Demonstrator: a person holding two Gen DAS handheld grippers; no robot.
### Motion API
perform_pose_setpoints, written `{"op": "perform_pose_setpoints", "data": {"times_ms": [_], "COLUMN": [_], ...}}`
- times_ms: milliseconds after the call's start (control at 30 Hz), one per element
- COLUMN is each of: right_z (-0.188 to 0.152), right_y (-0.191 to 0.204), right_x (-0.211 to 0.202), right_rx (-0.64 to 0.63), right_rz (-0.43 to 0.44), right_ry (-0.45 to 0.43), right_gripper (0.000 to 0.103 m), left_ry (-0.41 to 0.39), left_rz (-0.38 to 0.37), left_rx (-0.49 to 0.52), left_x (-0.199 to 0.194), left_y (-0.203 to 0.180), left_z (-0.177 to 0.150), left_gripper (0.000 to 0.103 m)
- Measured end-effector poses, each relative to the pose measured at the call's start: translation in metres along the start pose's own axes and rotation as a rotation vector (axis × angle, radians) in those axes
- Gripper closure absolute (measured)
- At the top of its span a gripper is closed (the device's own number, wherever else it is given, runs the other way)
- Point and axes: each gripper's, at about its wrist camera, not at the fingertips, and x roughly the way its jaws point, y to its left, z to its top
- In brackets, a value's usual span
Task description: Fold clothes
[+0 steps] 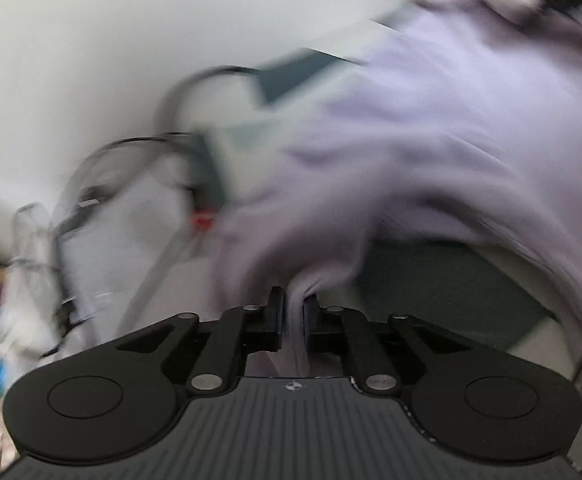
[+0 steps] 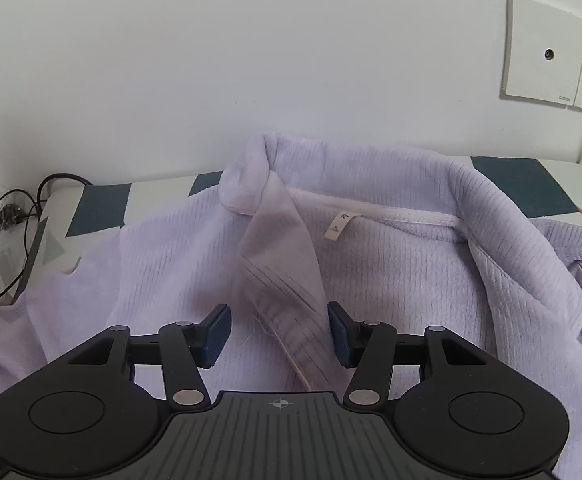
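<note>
Left gripper (image 1: 293, 312) clamped on lilac garment (image 1: 431, 140); right gripper (image 2: 279, 334) parted, garment's placket fold between pads.

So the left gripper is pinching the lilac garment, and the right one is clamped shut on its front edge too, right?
Not quite. The left gripper does pinch the lilac garment, but the right gripper is open: in the right wrist view its pads stand apart on either side of the front edge.
</note>
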Motion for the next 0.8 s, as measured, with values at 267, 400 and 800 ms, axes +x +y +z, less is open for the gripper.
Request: {"op": "perform_pose_setpoints", "data": {"times_ms": [267,400,800], "right_z": [0.003,0.009,0.032], "right_y": [0.0,0.032,0.119], "right_x": [-0.002,-0.024,0.069], "right_rx": [0.07,-0.04,-0.18], "right_rz": [-0.065,-0.083,0.01], "right_ry": [-0.005,-0.123,0.089], "right_gripper": [0.059,0.058,0.059], "left_ry": [0.006,-0.022,-0.054], "left_rz": [0.042,0.055,0.082], "left_rx": [-0.184,-0.164,-0.231], "left_x": [-0.005,-0.006,-0.009], "left_y": [0.046,0.036,0.042], "left_z": [-0.008,-0.007,-0.013], "left_gripper": [0.095,0.094,0.094]}}
